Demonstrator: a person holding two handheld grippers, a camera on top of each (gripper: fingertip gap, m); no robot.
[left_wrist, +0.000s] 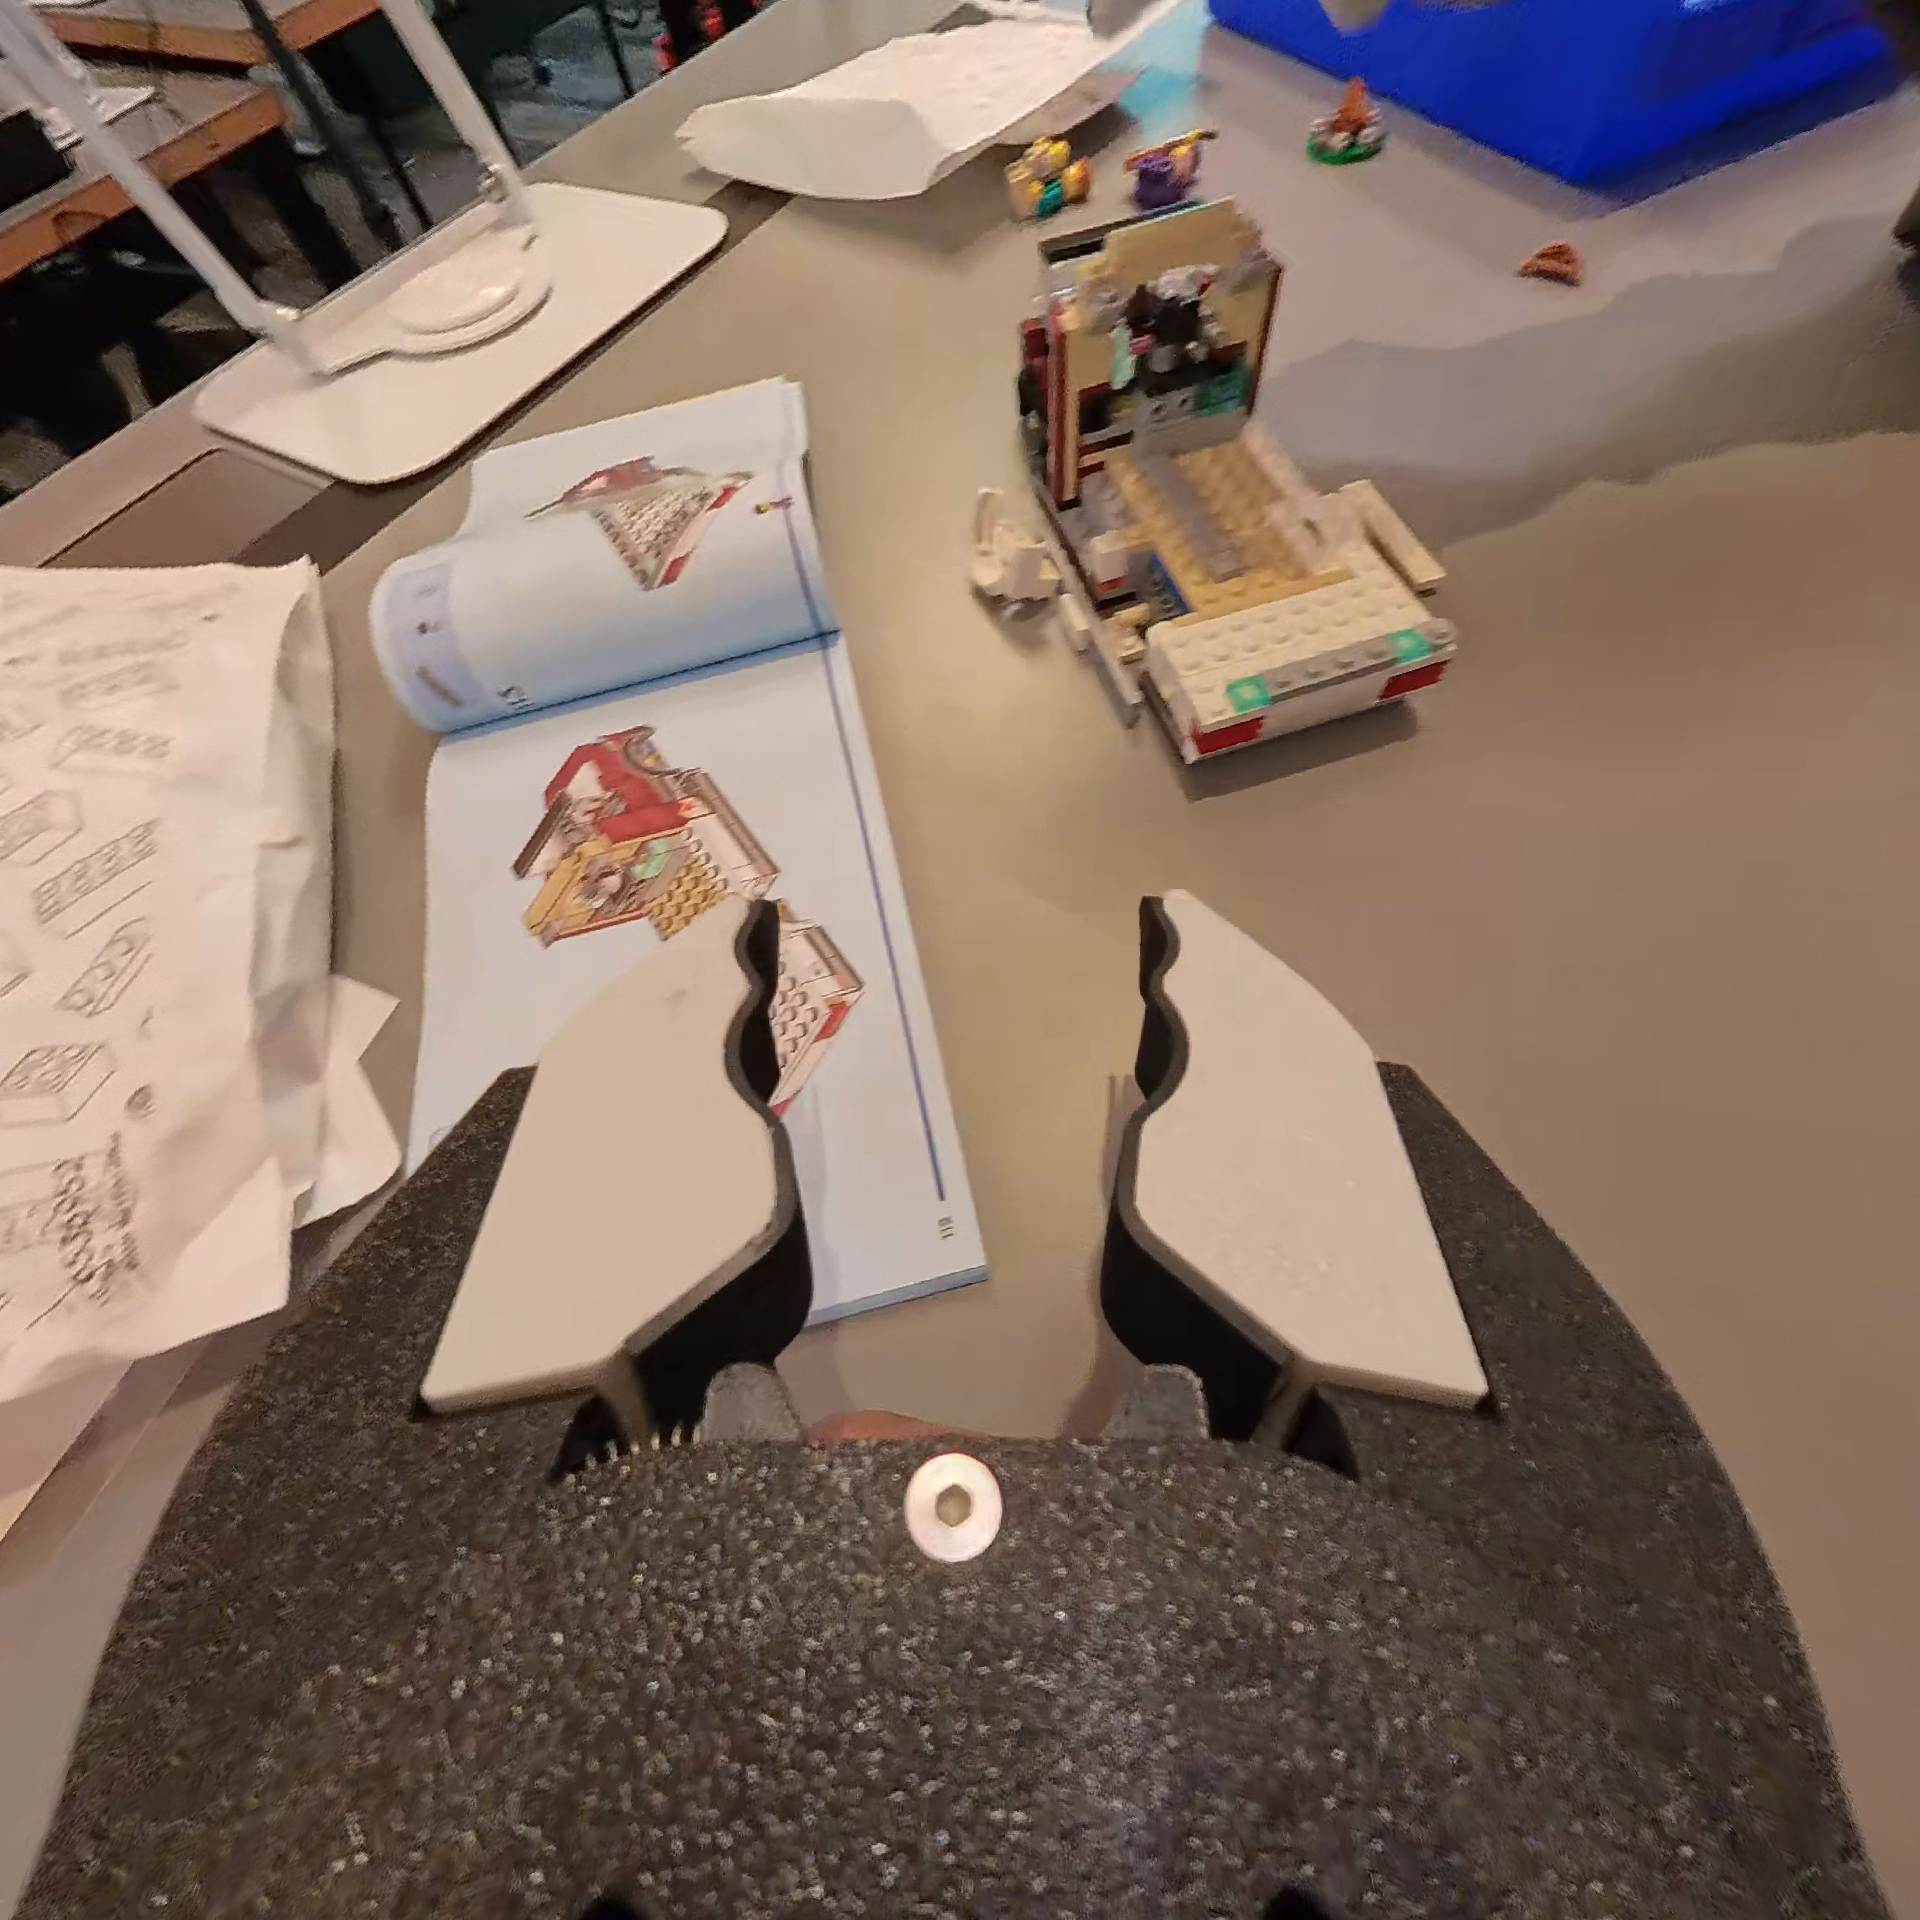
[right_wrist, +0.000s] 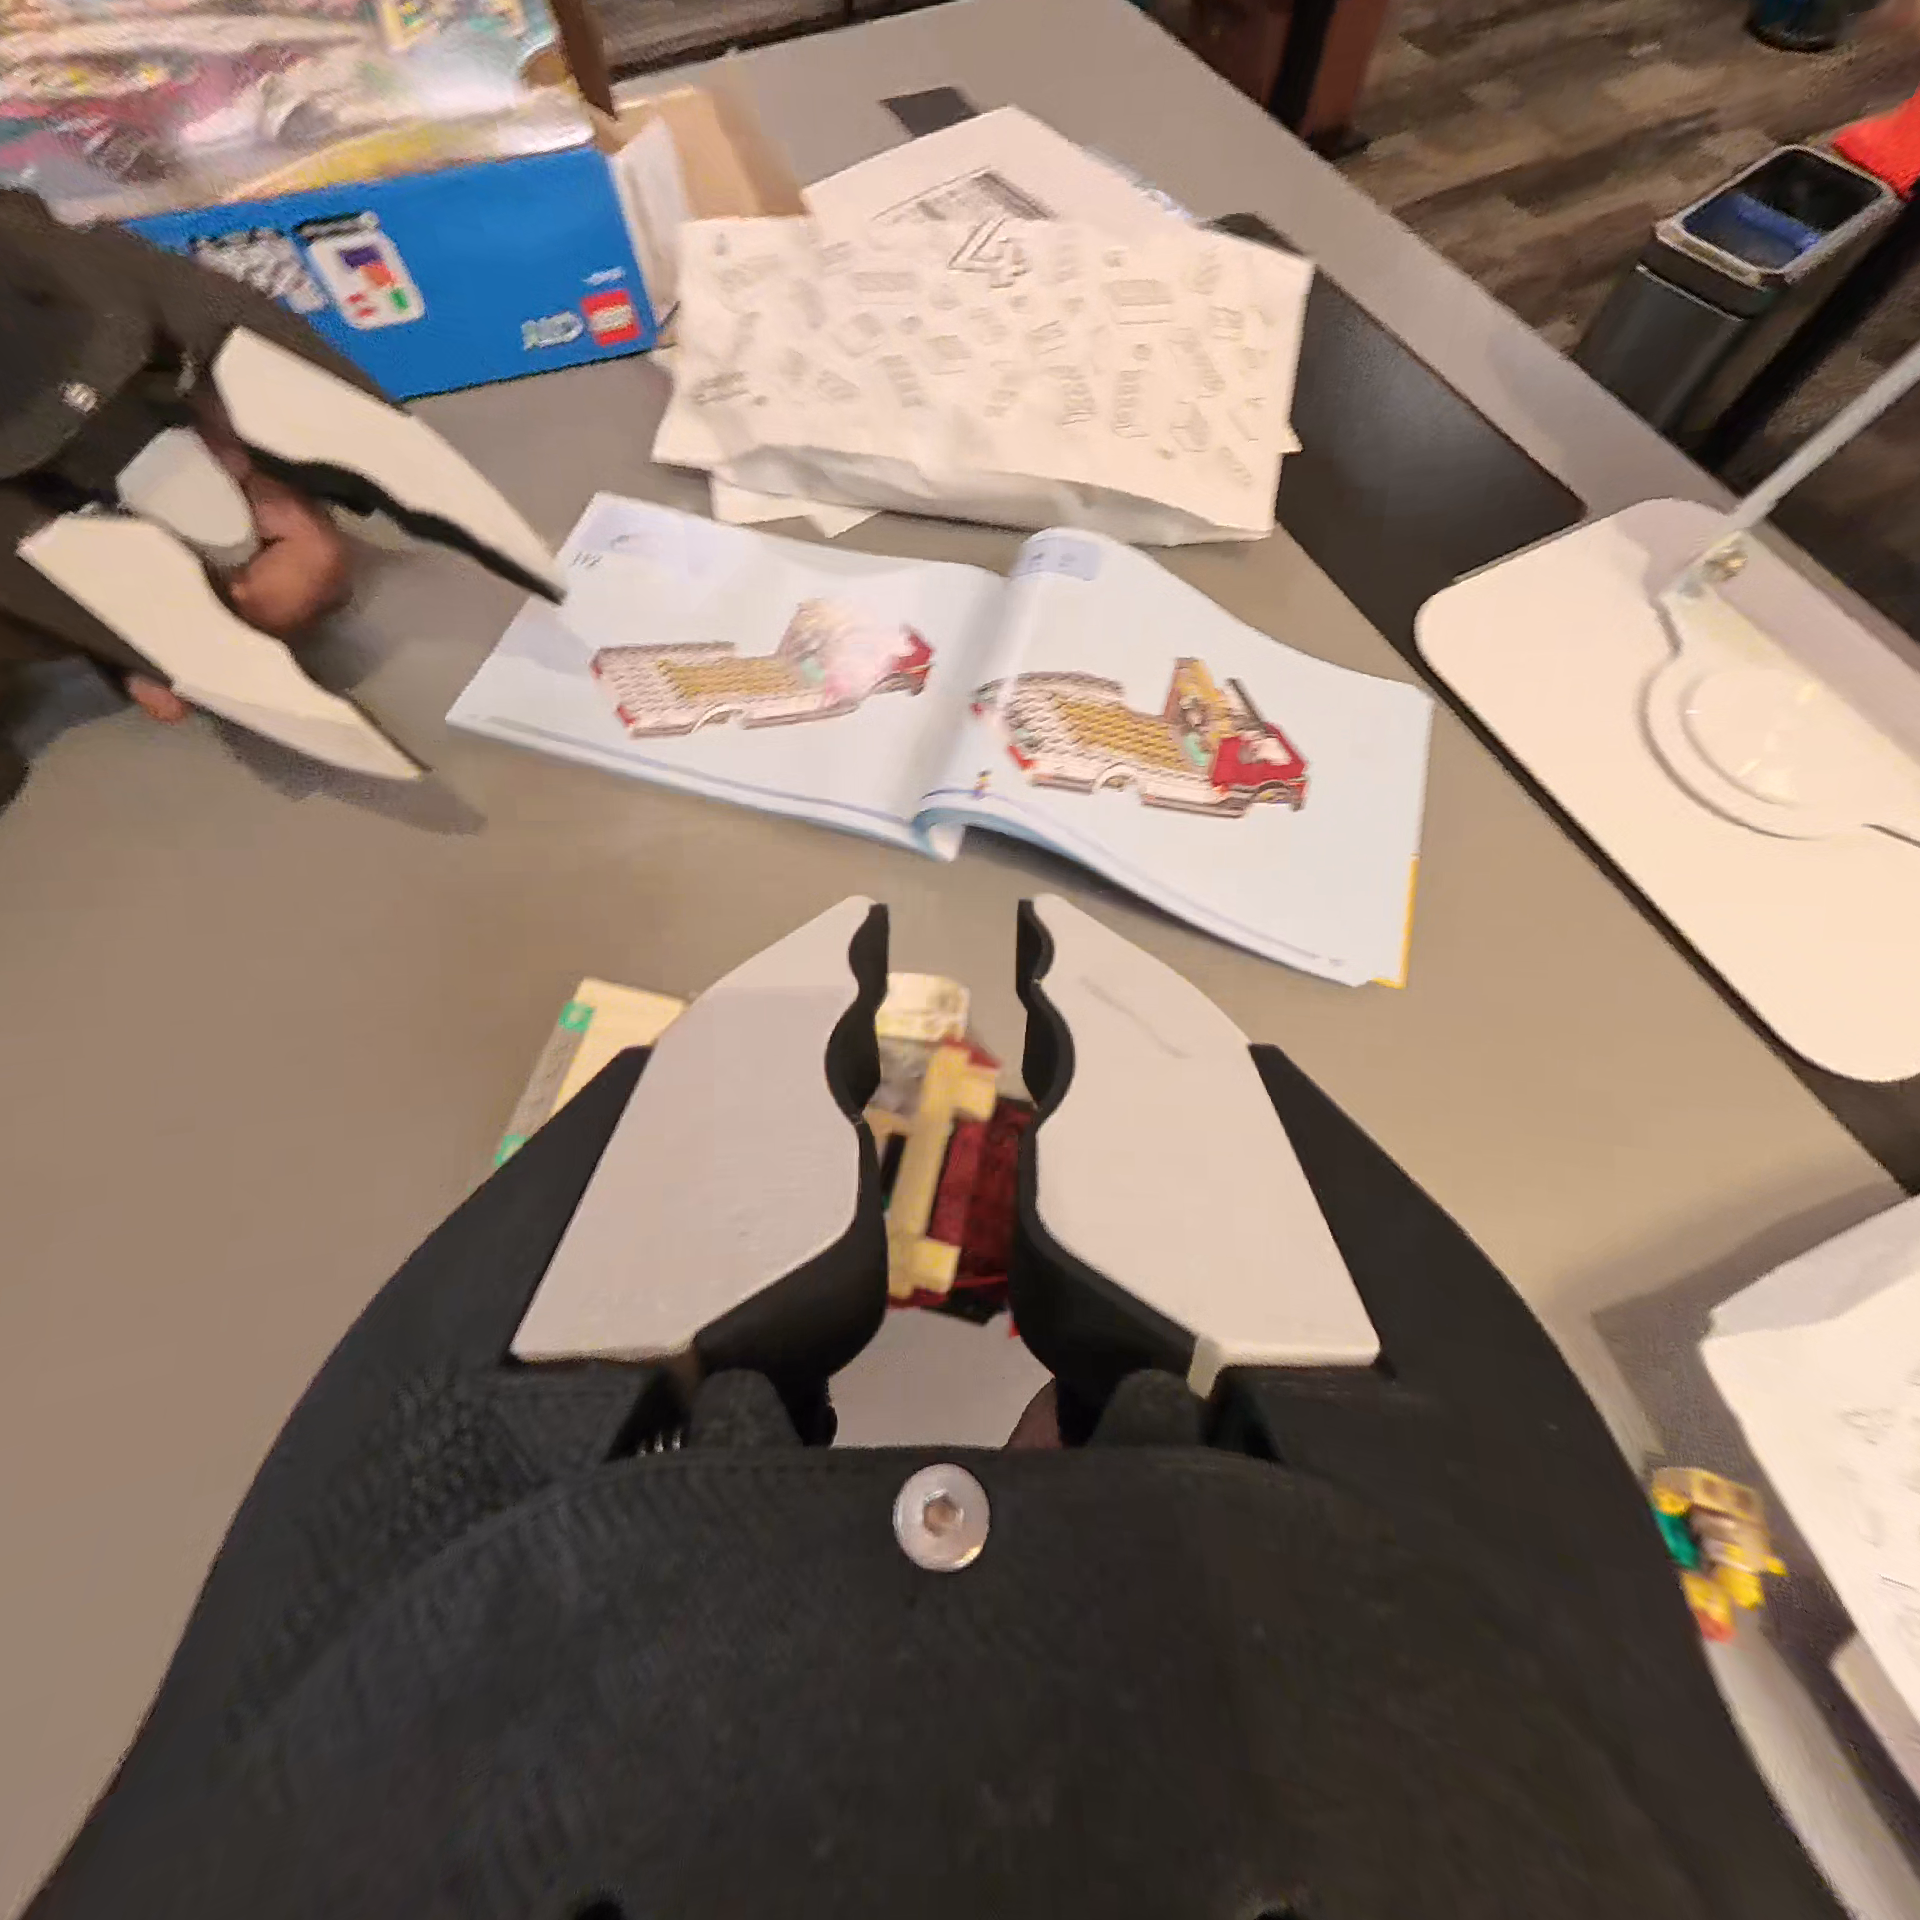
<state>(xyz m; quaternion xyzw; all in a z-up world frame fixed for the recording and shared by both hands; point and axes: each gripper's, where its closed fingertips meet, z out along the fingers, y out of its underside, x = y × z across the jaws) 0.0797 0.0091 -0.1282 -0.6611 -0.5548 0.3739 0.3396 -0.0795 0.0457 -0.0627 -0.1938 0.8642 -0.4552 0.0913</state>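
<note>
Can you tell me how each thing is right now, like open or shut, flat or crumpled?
Left gripper: open, empty, above the booklet's edge.
Right gripper: open, over the brick model.
Brick model: partly built, standing on the table.
Instruction booklet: open, lying flat.
Blue box: flap open.
Paper bags: crumpled.

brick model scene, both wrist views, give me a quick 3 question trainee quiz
1. True or false: the left gripper has its fingers spread with only table and booklet page behind the gap.
2. Multiple choice: what sits below the right gripper, seen between its fingers? A) the brick model B) the blue box C) the lamp base
3. Fill in: the open instruction booklet lies on the grey ____.

Key: 1 true. 2 A; the view does not show the pads pressing on it. 3 table.
</note>
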